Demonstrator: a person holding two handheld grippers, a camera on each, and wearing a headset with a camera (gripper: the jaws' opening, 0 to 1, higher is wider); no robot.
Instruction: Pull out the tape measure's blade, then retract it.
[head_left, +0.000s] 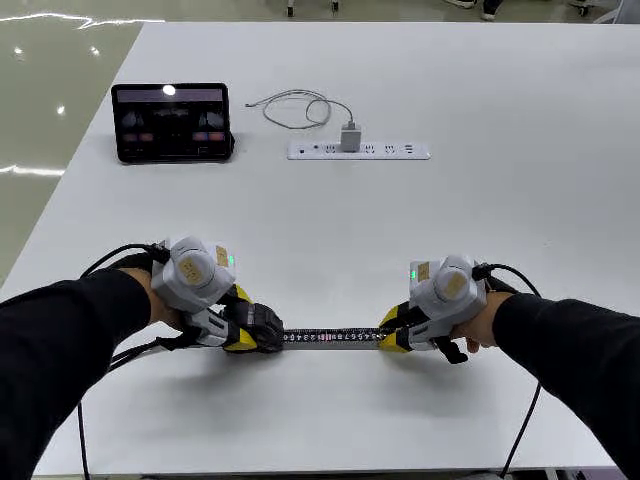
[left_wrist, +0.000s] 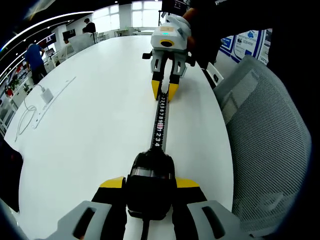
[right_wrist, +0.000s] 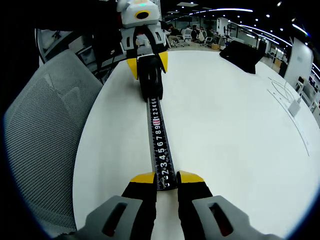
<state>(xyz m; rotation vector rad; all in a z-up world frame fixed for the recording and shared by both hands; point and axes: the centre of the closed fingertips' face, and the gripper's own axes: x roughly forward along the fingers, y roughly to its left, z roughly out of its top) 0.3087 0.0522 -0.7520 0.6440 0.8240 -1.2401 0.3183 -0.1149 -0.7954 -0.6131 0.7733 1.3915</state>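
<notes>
Head view, far left on the white table (head_left: 480, 200): a tablet (head_left: 172, 122) with its screen lit. Right of it a grey cable (head_left: 296, 108) loops to a white charger (head_left: 351, 136) plugged into a power strip (head_left: 358, 151). Near edge, black sleeves come in from both sides. The left gripper (head_left: 240, 333) has its yellow-tipped jaws clamped on the black tape measure case (head_left: 264, 326), which sits on the table. The blade (head_left: 330, 337) is pulled out of the case and runs rightward low over the tabletop to the right gripper (head_left: 391, 332), jaws narrow, pinching the blade's end. Left gripper view: case (left_wrist: 150, 170) held between the jaws at the bottom, blade (left_wrist: 159, 125) stretching straight ahead, numbers readable, to the right gripper (left_wrist: 164, 92) facing it; a grey mesh chair (left_wrist: 270, 150) at right. Right gripper view: mesh chair (right_wrist: 45, 140) at left, right gripper (right_wrist: 166, 179) closed on the blade tip, blade (right_wrist: 158, 140) leading away to the case (right_wrist: 151, 82) in the left gripper (right_wrist: 147, 65).
</notes>
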